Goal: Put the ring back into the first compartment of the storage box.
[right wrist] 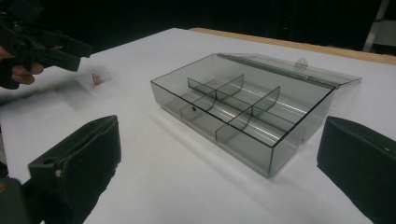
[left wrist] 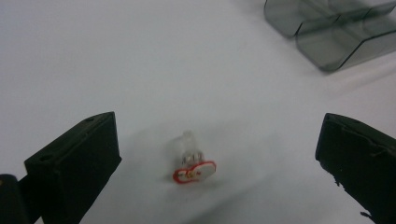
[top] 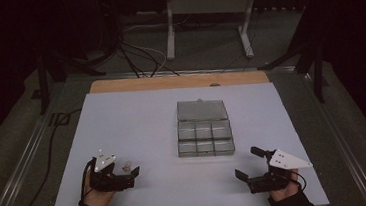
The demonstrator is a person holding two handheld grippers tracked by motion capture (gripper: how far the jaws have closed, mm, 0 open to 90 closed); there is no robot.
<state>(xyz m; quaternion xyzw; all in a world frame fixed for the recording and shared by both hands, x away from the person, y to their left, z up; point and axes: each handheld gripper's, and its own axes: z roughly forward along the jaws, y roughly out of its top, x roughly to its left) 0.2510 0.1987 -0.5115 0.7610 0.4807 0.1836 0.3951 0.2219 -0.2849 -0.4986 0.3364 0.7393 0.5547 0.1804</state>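
A: High view, quick. Where's my left gripper (top: pixel 136 175)?

B: At 7 o'clock on the counter (top: pixel 136 112), jaws wide. The small clear bulb (top: pixel 126 164) lies just beside it, at its 12 o'clock, not touched. My right gripper (top: pixel 246 166) sits at 5 o'clock, jaws wide too, holding nothing. The smoky compartment box (top: pixel 205 137) is at centre, lid open.

A: Left gripper view?

B: Bulb (left wrist: pixel 192 161) with a red-rimmed base lies on the counter between my spread jaws, apart from both. Box corner (left wrist: pixel 327 32) at 1 o'clock.

A: Right gripper view?

B: Jaws wide, box (right wrist: pixel 243 112) ahead at 12 o'clock, bulb (right wrist: pixel 98 78) at 10 o'clock near the left gripper (right wrist: pixel 77 53).
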